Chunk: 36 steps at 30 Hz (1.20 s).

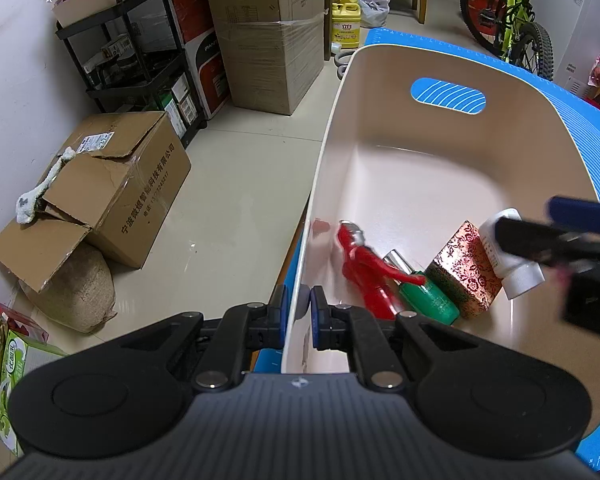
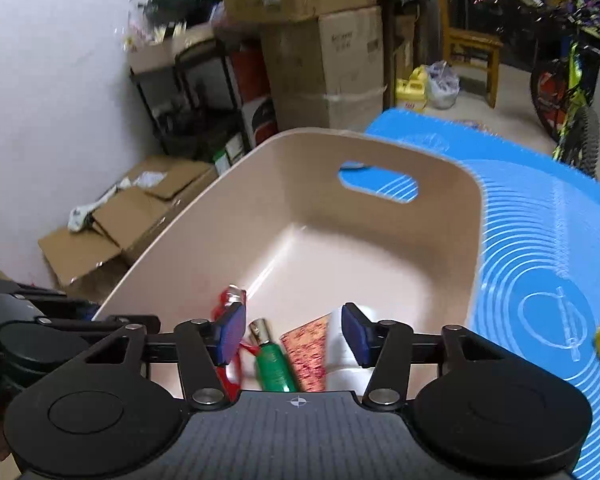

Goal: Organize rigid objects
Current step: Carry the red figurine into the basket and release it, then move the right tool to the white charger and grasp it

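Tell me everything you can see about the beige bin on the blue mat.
The beige bin is a smooth, glossy tub that looks like plastic, with rounded corners and an oval handle cutout in its far wall. It stands upright on the blue mat. The left gripper is shut on its near left rim. Inside, at the near end, lie a red figure, a green bottle, a red patterned box and a white bottle.
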### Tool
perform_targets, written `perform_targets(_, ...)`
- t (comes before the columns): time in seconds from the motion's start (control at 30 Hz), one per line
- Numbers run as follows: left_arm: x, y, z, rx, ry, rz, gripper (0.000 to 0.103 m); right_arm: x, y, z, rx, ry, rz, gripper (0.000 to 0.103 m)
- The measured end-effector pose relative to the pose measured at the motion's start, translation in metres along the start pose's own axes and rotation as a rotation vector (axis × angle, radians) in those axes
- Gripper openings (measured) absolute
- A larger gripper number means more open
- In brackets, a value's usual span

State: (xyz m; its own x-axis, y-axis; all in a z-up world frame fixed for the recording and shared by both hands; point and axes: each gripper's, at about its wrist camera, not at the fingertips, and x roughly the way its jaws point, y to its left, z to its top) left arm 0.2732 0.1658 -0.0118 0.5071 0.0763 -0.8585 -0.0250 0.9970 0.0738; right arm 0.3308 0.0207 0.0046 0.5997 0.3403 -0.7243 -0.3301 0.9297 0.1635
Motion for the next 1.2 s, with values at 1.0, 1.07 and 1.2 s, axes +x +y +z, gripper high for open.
perform_targets(1.0,-0.001,0.002,0.0,-0.007,0.001,-0.001,0.014,-0.023,-0.138,-0.078,0.167,0.165,-0.287,0.077)
perform_targets(1.07,-0.001,0.001,-0.001,-0.007,0.001,0.001,0.014,-0.016,-0.143,-0.085,0.173,0.196,-0.29,0.077)
perform_targets(1.2,0.0,0.0,-0.001,-0.005,0.001,0.005,0.014,-0.005,-0.15,-0.093,0.201,0.225,-0.287,0.077)
